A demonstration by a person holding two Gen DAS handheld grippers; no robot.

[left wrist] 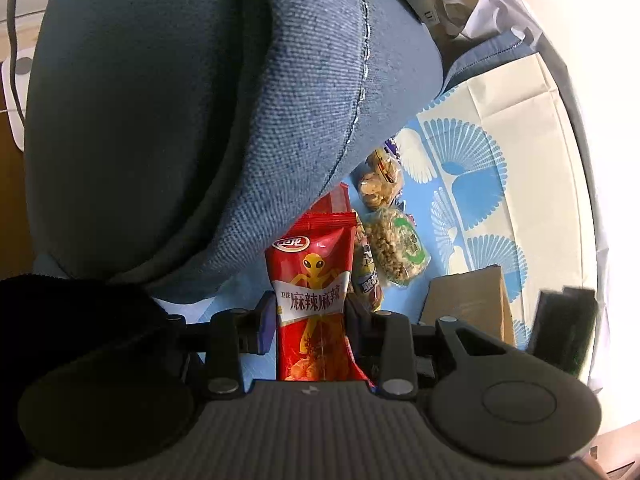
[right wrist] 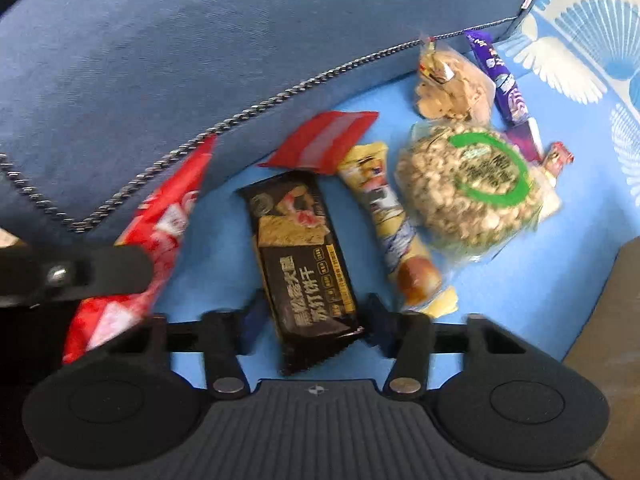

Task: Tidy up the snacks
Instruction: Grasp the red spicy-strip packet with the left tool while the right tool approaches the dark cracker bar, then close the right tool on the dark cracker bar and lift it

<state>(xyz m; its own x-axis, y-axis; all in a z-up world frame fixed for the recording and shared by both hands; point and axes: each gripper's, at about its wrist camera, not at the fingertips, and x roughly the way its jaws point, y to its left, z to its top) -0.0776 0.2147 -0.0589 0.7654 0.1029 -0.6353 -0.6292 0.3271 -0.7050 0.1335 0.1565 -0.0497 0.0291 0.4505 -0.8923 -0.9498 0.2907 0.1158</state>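
My left gripper (left wrist: 310, 316) is shut on a red spicy-snack packet (left wrist: 312, 280) and holds it upright next to a blue fabric bag (left wrist: 180, 120). The same packet shows blurred at the left of the right wrist view (right wrist: 156, 224). My right gripper (right wrist: 310, 320) is open, its fingers on either side of a black cracker packet (right wrist: 304, 248) lying on the blue cloth. Beside it lie a yellow bread-stick packet (right wrist: 388, 220), a round rice-crisp cake with a green ring (right wrist: 472, 188), a bag of pale cookies (right wrist: 448, 84), a purple bar (right wrist: 500, 76) and a red flat packet (right wrist: 324, 140).
A blue and white patterned tablecloth (left wrist: 500, 128) covers the table. A brown cardboard box (left wrist: 468, 304) and a dark object (left wrist: 564, 324) stand at the right. Crumpled paper (left wrist: 492, 4) lies at the back. The blue fabric bag (right wrist: 200, 48) fills the left and top.
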